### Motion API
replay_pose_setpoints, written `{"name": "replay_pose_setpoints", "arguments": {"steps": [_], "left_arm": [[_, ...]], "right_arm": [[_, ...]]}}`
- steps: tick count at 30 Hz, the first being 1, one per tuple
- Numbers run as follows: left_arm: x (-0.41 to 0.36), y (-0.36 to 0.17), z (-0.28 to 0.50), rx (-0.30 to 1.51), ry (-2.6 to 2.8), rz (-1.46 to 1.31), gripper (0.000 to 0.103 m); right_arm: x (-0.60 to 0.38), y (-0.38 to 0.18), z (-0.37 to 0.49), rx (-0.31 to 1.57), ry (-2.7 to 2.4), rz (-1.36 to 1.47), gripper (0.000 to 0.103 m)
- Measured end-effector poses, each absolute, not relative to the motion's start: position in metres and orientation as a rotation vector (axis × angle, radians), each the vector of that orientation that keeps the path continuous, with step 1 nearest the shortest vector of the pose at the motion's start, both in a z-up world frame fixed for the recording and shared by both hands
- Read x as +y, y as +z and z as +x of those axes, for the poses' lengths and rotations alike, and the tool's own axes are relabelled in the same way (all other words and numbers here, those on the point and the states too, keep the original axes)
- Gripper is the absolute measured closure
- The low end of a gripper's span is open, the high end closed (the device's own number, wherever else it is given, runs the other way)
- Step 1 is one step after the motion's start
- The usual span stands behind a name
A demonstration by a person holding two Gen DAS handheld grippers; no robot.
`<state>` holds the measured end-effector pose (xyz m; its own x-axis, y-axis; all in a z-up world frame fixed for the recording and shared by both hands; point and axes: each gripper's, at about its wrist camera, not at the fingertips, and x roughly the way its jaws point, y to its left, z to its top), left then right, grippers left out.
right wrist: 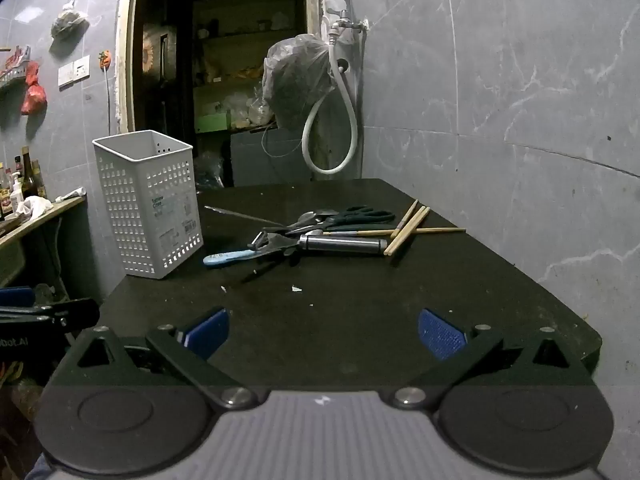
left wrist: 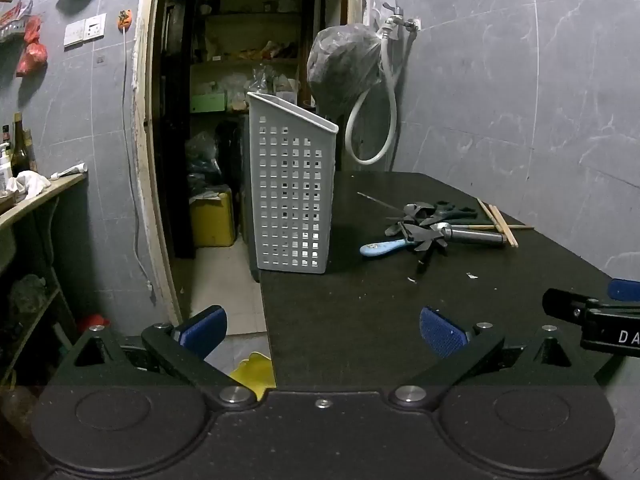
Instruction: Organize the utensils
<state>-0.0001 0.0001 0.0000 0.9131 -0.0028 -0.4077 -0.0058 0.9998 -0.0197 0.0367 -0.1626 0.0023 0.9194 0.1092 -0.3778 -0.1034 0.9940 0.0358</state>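
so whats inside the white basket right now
The right wrist view looks into the top of the white basket: only bare inner walls show, no utensils sticking up. Its bottom is hidden. The utensil pile lies beside it.

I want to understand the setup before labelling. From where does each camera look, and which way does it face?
Left wrist: sits on the left hand-held gripper, open, looking along the dark table toward the white basket and doorway; the right hand-held gripper shows at right.
Right wrist: sits on the right hand-held gripper, open, facing the utensil pile; the left hand-held gripper shows at the left edge.
Shared: table, basket, utensil pile, hose.
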Motion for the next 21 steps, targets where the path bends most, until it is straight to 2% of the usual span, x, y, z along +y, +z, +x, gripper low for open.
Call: {"name": "replay_pose_setpoints", "arguments": {"steps": [21], "left_arm": [[-0.0004, -0.0006, 0.0039, 0.432, -0.001, -0.016, 0.001]], "right_arm": [[-0.1628, 0.002, 0.0381, 0.402, 0.108, 0.025, 0.0]]}}
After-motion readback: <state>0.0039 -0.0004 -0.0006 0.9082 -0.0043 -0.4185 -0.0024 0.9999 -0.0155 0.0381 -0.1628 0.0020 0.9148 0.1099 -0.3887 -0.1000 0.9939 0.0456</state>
